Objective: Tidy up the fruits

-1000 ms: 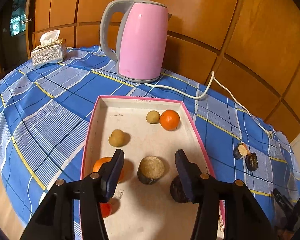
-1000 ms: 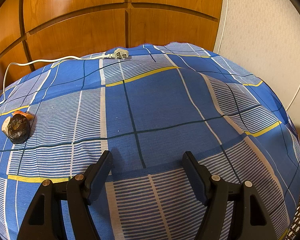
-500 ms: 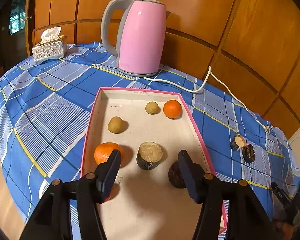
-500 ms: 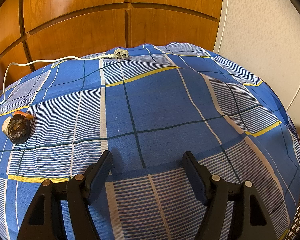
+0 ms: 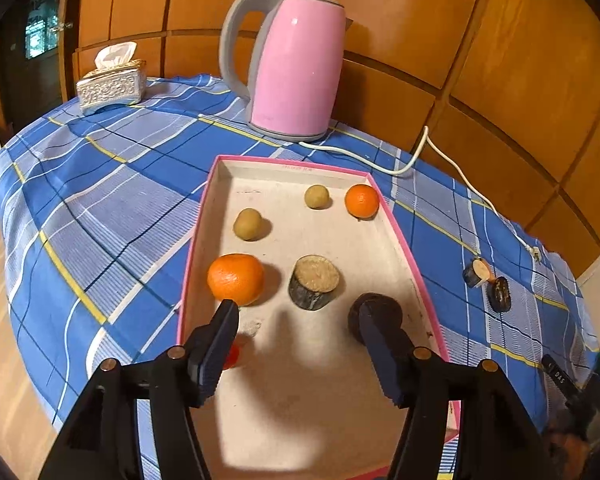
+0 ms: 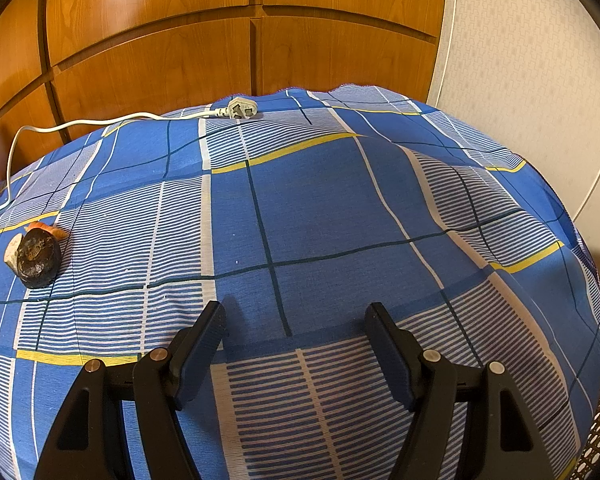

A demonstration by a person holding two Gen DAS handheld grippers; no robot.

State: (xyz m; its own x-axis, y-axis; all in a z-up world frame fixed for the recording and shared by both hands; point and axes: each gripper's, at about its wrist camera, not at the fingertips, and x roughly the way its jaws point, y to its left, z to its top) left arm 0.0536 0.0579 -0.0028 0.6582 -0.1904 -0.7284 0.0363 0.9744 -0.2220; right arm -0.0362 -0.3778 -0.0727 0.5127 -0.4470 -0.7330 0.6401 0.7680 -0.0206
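Two oranges lie in the pink-rimmed tray [image 5: 396, 224] in the left wrist view: the large orange [image 5: 236, 279] near its left wall and the small orange [image 5: 362, 200] in the far right corner. Two tan round fruits share the tray, one [image 5: 248, 224] left of centre, the other [image 5: 317, 196] just beside the small orange. Two dark cut pieces are there as well, one [image 5: 314, 282] with its pale face up, one [image 5: 374, 312] partly behind the right finger; a small red fruit [image 5: 232, 357] peeks out from behind the left finger. The left gripper [image 5: 296, 334] hangs over the near half of the tray, its jaws just widened and holding nothing. Two more dark pieces [image 5: 487, 282] lie on the blue checked cloth [image 5: 100, 184], right of the tray. One pink kettle [image 5: 290, 64] and one tissue box [image 5: 112, 86] stand beyond. In the right wrist view, one dark piece [image 6: 36, 256] rests far left on the cloth, a pale piece touching it behind, and one white plug [image 6: 242, 110] lies at the far edge. The right gripper [image 6: 296, 330] is spread wide above bare cloth, empty.
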